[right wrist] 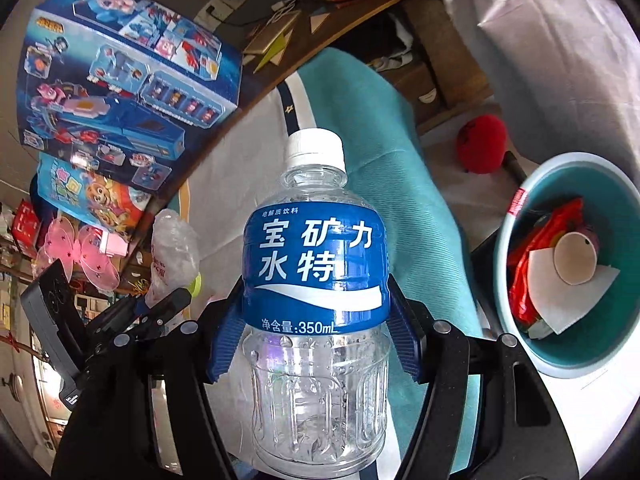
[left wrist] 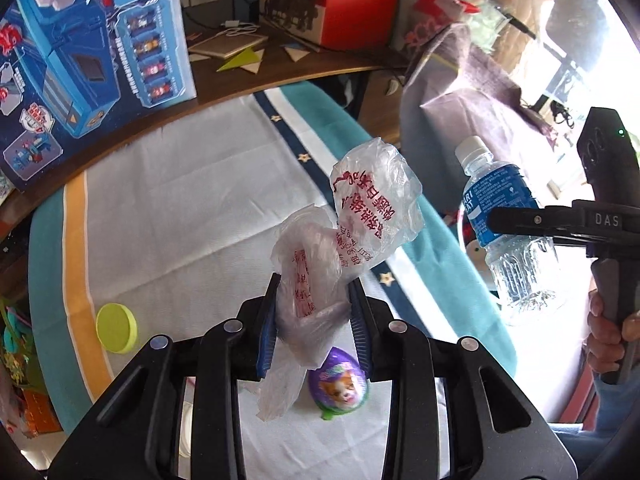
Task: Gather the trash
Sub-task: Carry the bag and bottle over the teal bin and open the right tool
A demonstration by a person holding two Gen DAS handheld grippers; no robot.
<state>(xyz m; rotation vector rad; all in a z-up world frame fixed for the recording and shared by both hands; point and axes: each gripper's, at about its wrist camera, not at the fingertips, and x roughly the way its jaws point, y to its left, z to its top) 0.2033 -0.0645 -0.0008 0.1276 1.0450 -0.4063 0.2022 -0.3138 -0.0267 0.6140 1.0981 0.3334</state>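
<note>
With wrappers already lying in the teal bin (right wrist: 516, 280), a crumpled plastic bag (left wrist: 344, 240) is held clamped in the left tool (left wrist: 314, 320) and an empty bottle (right wrist: 316, 280) in the right tool (right wrist: 316, 336), both lifted above the bed (left wrist: 180, 200) and not yet binned

The bottle (right wrist: 316, 280) has a blue label reading "宝矿力水特", with "电解质饮料" above and "净含量:350mL" below. "DAS" stands on the right gripper (left wrist: 496, 222). The plastic bag (left wrist: 352, 232) carries red Chinese print, upside down and too creased to read.
</note>
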